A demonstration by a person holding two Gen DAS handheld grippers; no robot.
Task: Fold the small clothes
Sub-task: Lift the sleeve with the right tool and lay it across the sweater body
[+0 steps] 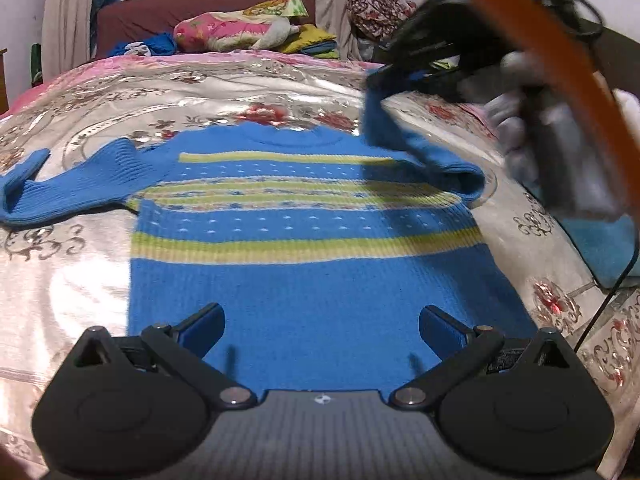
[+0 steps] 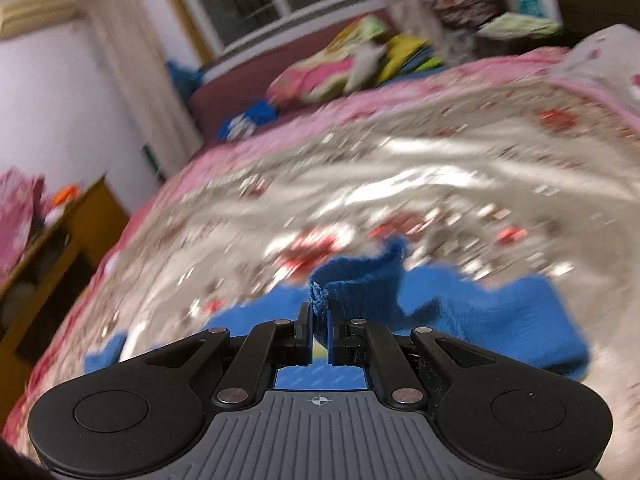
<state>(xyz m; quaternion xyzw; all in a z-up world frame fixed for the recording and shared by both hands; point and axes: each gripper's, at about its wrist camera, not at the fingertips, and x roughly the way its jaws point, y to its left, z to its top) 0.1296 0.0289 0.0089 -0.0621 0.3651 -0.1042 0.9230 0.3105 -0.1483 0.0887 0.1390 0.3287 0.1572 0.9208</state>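
Observation:
A small blue knit sweater (image 1: pixel 304 248) with yellow-green stripes lies flat on the bed. Its left sleeve (image 1: pixel 72 184) is spread out to the left. My left gripper (image 1: pixel 320 328) is open and empty, hovering just above the sweater's bottom hem. My right gripper (image 2: pixel 319 322) is shut on the cuff of the right sleeve (image 2: pixel 352 280) and holds it lifted above the bed. In the left wrist view the right gripper (image 1: pixel 404 74) shows blurred at the upper right, with the right sleeve (image 1: pixel 400 136) hanging from it over the sweater's right shoulder.
The bed has a shiny floral cover (image 1: pixel 80 280). Pillows and folded cloths (image 1: pixel 240 32) lie at the headboard. A blue cloth (image 1: pixel 608 248) lies at the bed's right edge, beside a black cable (image 1: pixel 616 284). A wooden cabinet (image 2: pixel 52 248) stands left of the bed.

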